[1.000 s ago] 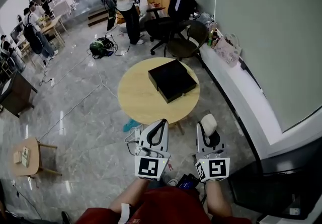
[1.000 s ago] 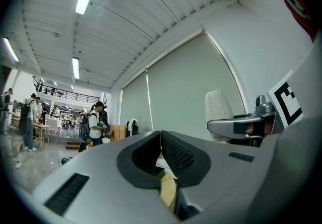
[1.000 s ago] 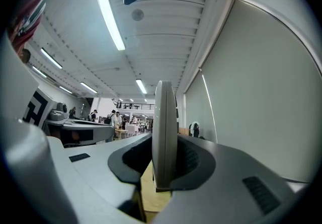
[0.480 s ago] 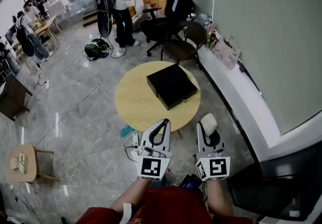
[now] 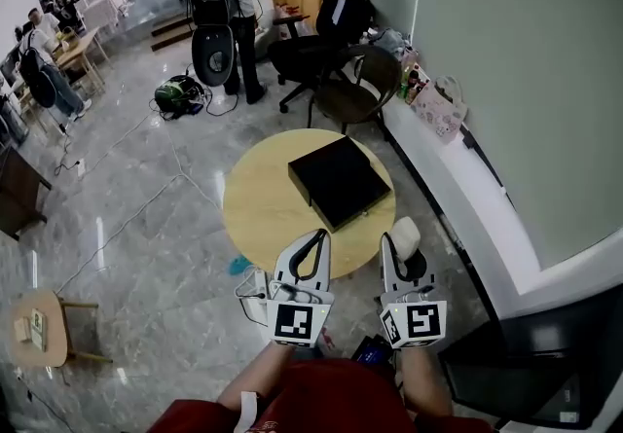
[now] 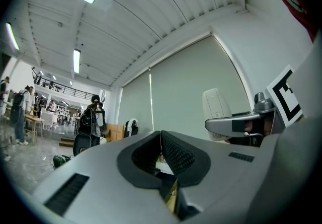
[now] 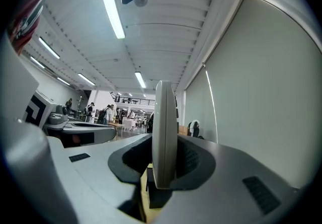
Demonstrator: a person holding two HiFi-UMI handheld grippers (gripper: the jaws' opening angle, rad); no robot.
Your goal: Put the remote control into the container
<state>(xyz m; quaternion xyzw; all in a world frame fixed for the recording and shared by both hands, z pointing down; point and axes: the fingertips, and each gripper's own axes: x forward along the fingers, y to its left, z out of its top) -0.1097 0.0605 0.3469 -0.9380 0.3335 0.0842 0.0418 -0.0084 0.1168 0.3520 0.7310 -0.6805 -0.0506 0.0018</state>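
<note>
Right tongs (image 5: 401, 248) clamping white remote control (image 7: 164, 132) edge-on, remote sticking up past pads. Left tongs (image 6: 161, 136) sitting closed, empty. Black container (image 5: 341, 181) lying on round surface (image 5: 261, 212), ahead of both tongs, well apart. Step in hand, judging: bringing remote over container. Advising: keeping grip firm, laying remote flat above box middle, lowering before opening, avoiding near wall.

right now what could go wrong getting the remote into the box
The remote sticks far out of the right hand-held gripper, held by one end, so it could tip or slip. The black box on the table shows no opening from above; it may need opening first. Cables lie on the floor by the table, a possible trip.
</note>
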